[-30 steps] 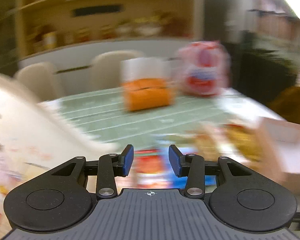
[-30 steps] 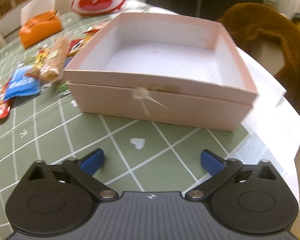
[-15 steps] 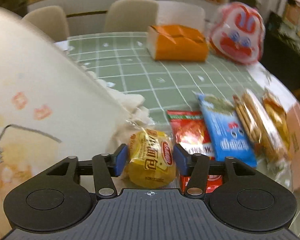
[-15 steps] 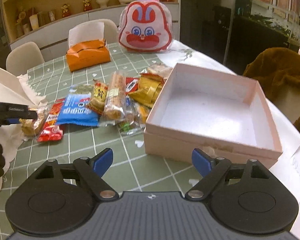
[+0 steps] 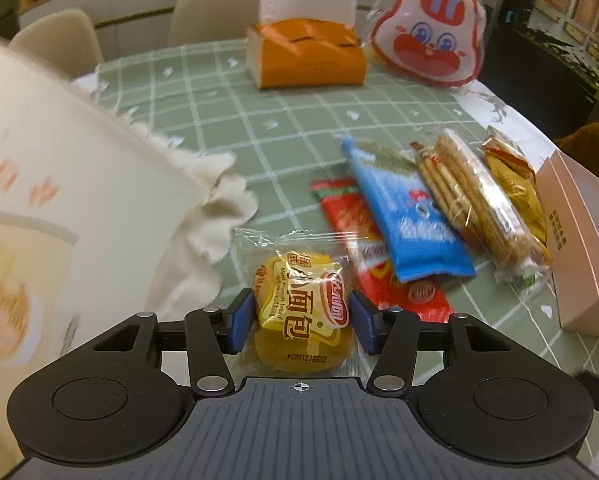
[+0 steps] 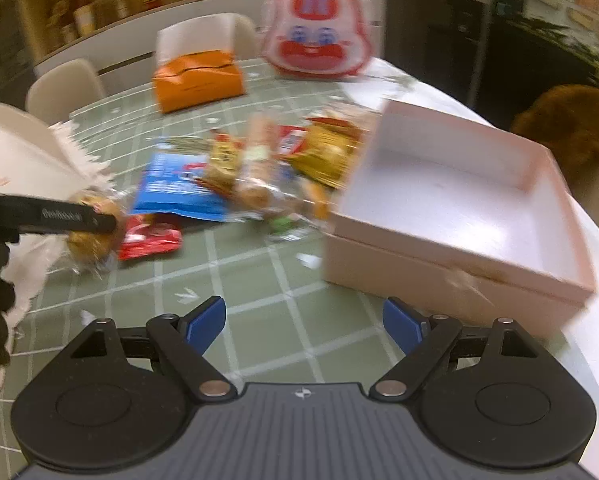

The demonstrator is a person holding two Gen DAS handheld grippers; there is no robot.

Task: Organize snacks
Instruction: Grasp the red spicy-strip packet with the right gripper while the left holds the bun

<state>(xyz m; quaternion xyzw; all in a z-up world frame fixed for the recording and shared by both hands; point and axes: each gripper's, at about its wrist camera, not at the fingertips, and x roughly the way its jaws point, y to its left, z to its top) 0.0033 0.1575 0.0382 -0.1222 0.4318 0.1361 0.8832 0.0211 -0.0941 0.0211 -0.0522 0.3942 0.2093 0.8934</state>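
My left gripper (image 5: 301, 318) has its blue pads on both sides of a yellow bread packet (image 5: 299, 300) in clear wrap, shut on it just above the green checked tablecloth. To its right lie a red packet (image 5: 355, 224), a blue packet (image 5: 407, 220), a biscuit sleeve (image 5: 475, 204) and a gold packet (image 5: 515, 184). The open pink box (image 6: 459, 200) stands on the right, empty. My right gripper (image 6: 304, 322) is open and empty, in front of the box. The left gripper (image 6: 99, 220) with the bread (image 6: 87, 240) also shows in the right wrist view.
An orange tissue box (image 5: 307, 56) and a red-and-white rabbit bag (image 5: 427, 32) stand at the table's far side. A cream fringed cloth (image 5: 79, 200) covers the left. Chairs (image 5: 55, 36) stand behind the table. A brown furry thing (image 6: 571, 128) is beyond the box.
My left gripper swung down to the table and closed on the yellow bread packet. My right gripper pulled back from the box and turned left, staying open.
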